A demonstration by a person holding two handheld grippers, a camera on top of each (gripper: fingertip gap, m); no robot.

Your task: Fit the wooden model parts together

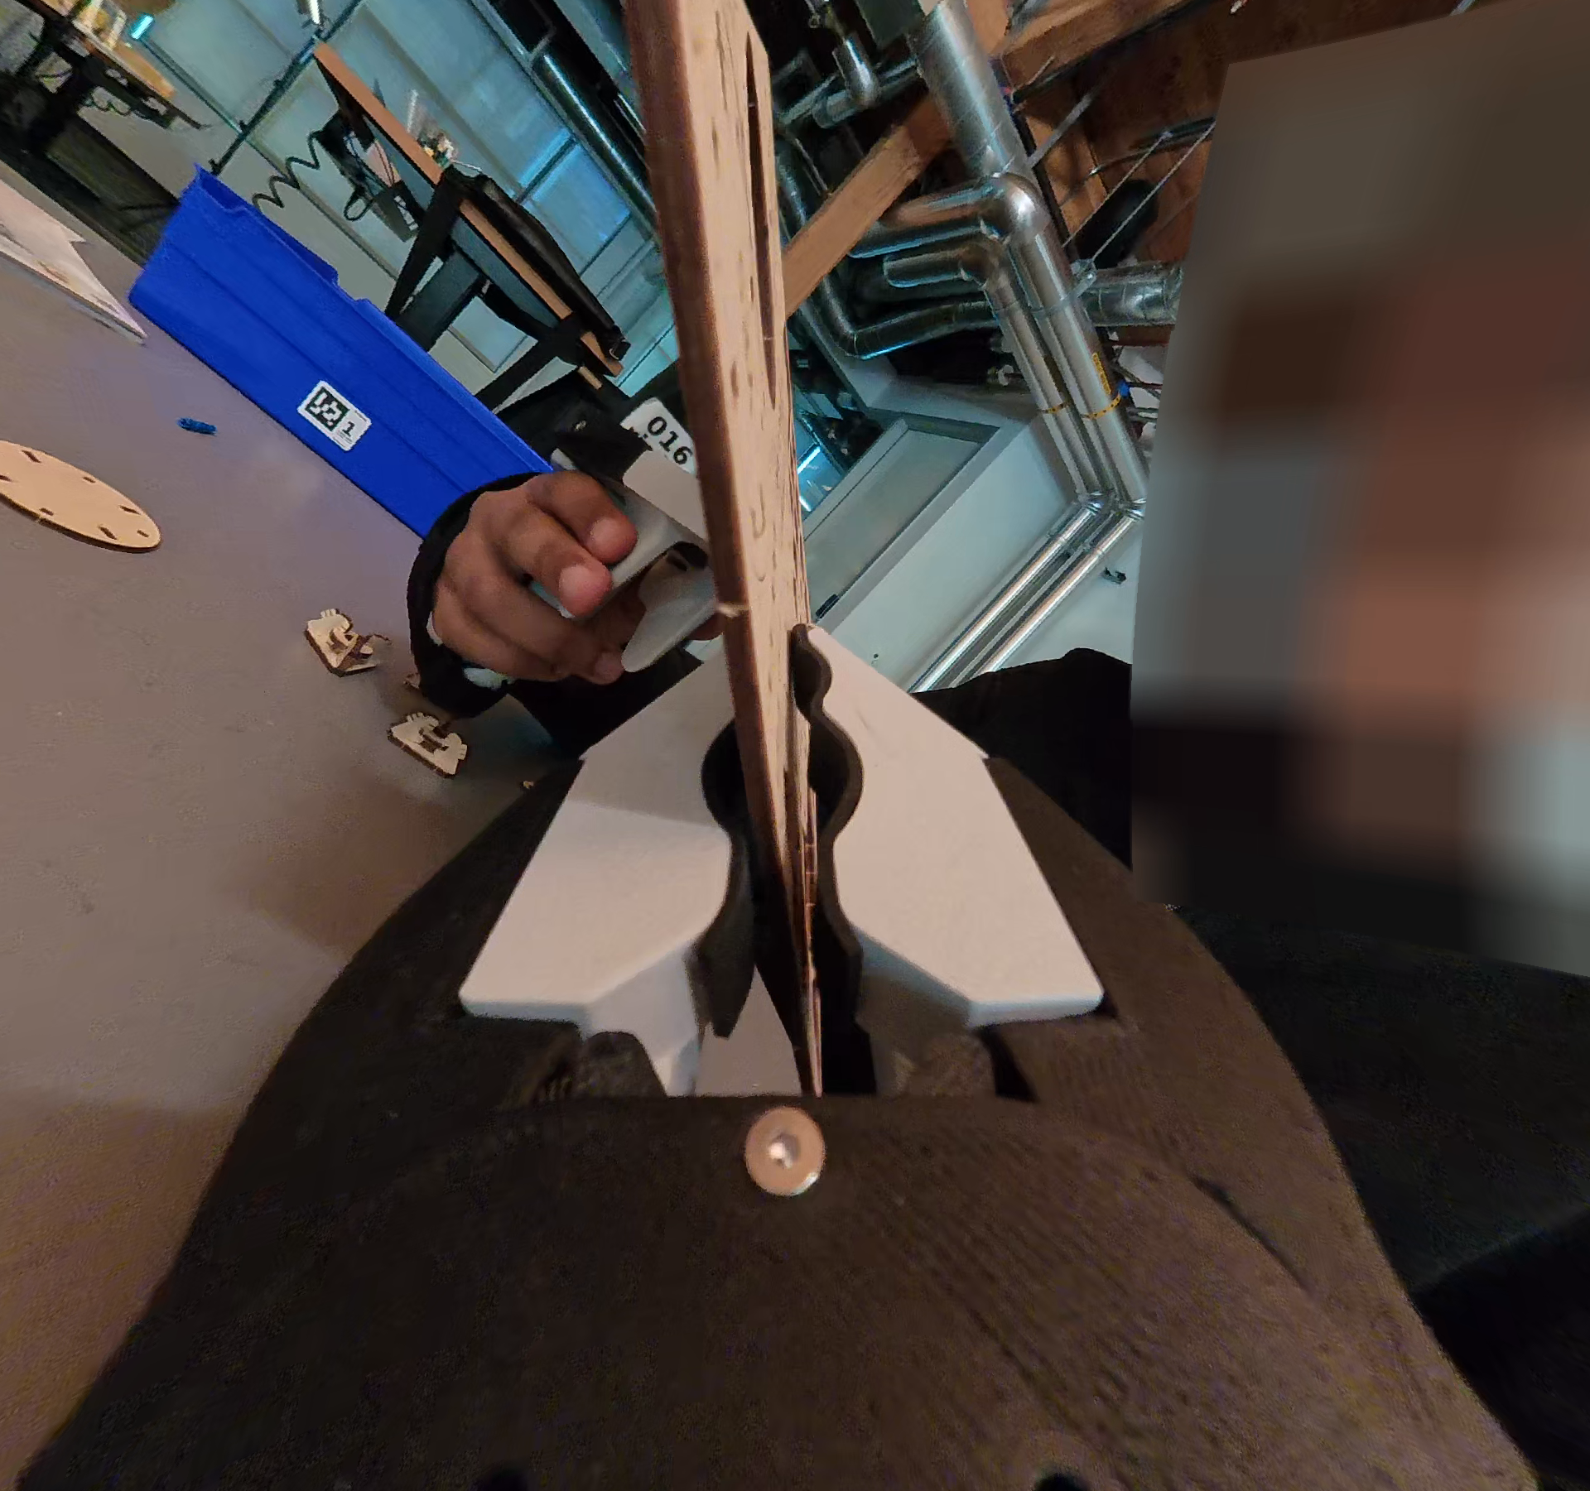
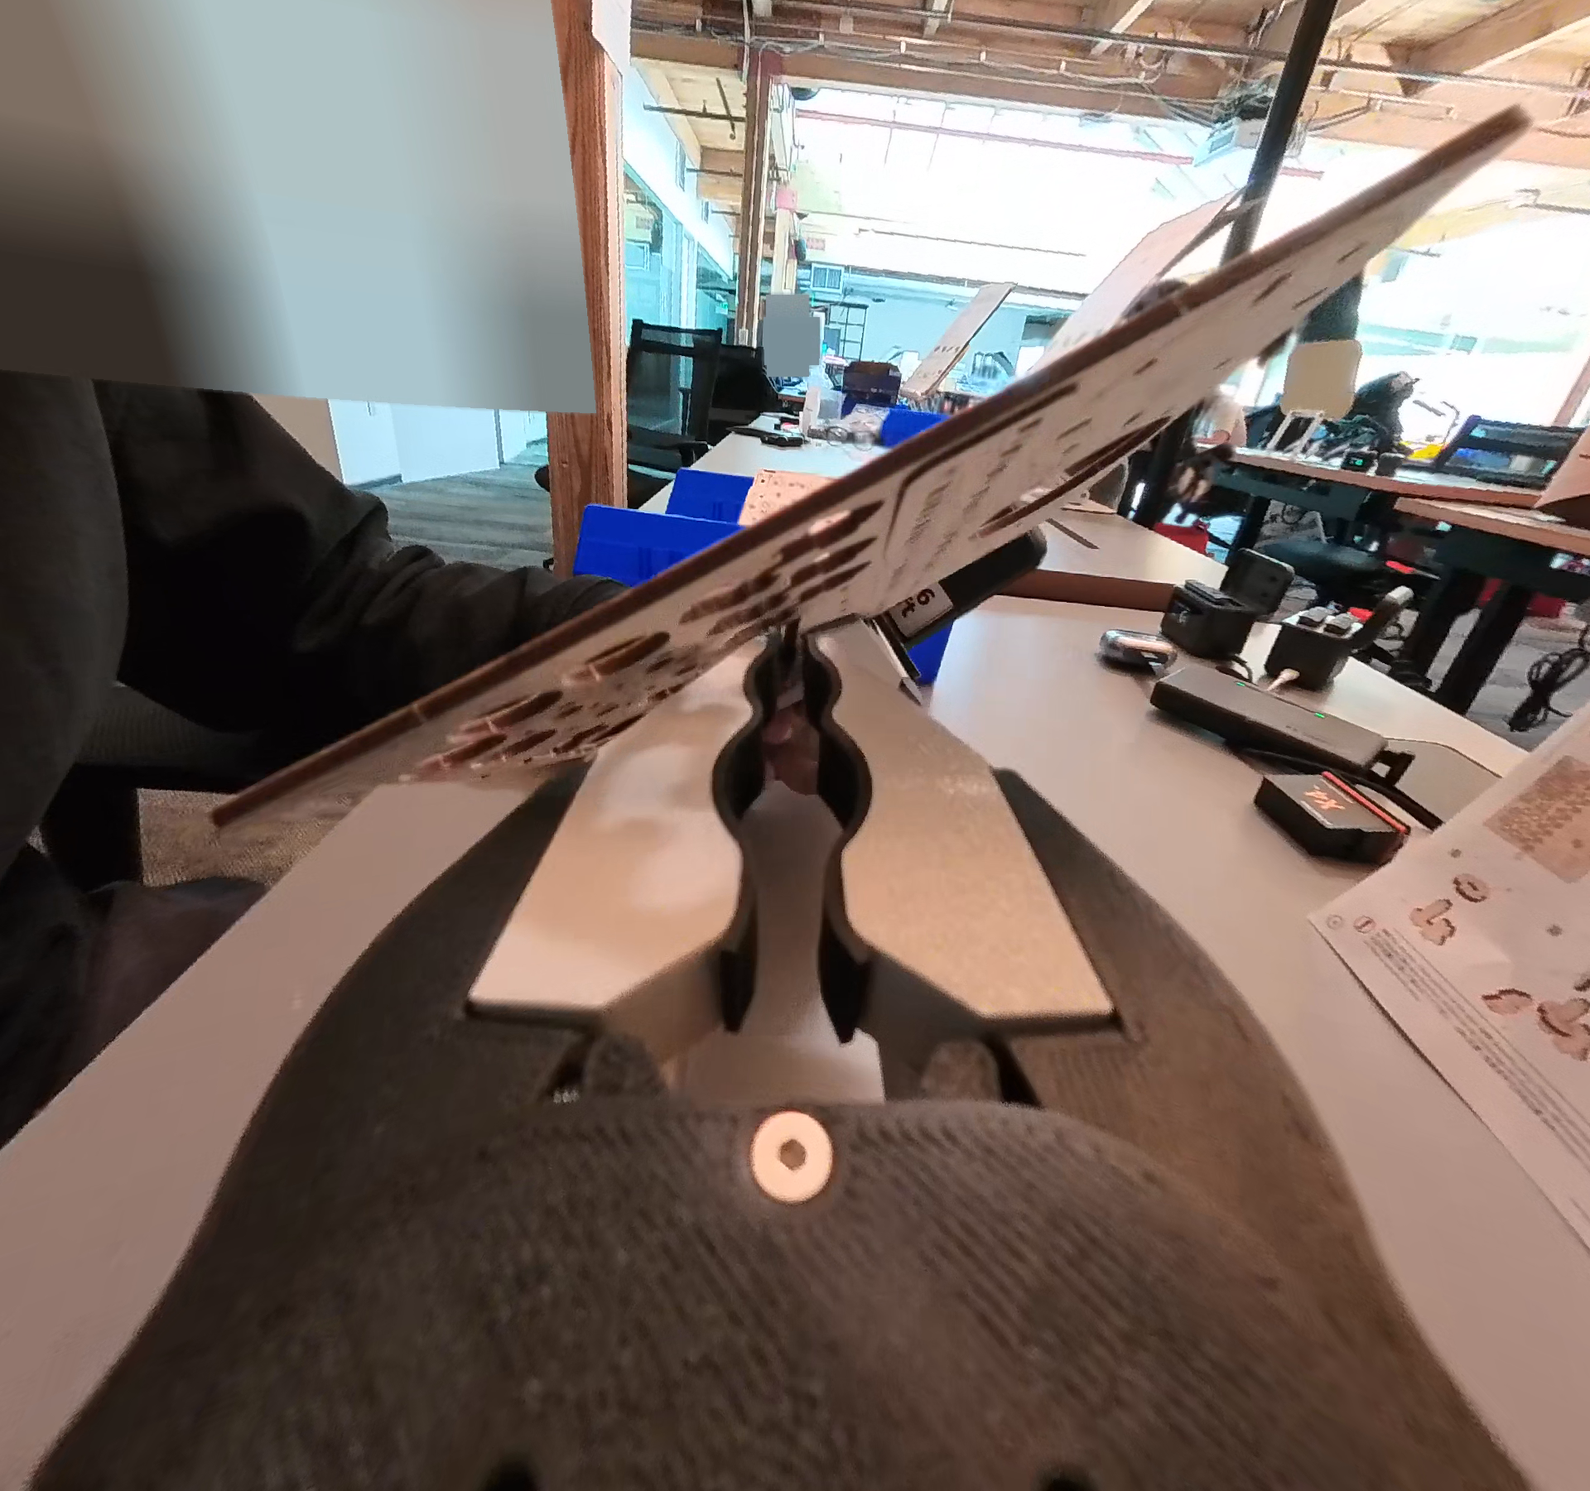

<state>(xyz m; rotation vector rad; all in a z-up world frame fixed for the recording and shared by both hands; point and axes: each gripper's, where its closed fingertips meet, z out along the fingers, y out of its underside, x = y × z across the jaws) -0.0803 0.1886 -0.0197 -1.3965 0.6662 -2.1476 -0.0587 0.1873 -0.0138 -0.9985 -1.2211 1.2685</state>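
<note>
So the left gripper (image 1: 779,762) is clamped on the edge of a thin wooden sheet (image 1: 731,331), keeping it up off the table (image 1: 215,762). The right gripper (image 2: 791,676) sits under the sheet with its fingers nearly together, probably pinching a cut-out piece, but I can't tell.

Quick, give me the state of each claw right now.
Left claw: closed on the edge of the wooden laser-cut sheet, pads pressing both faces.
Right claw: closed at the sheet's lower edge; what it pinches cannot be told.
</note>
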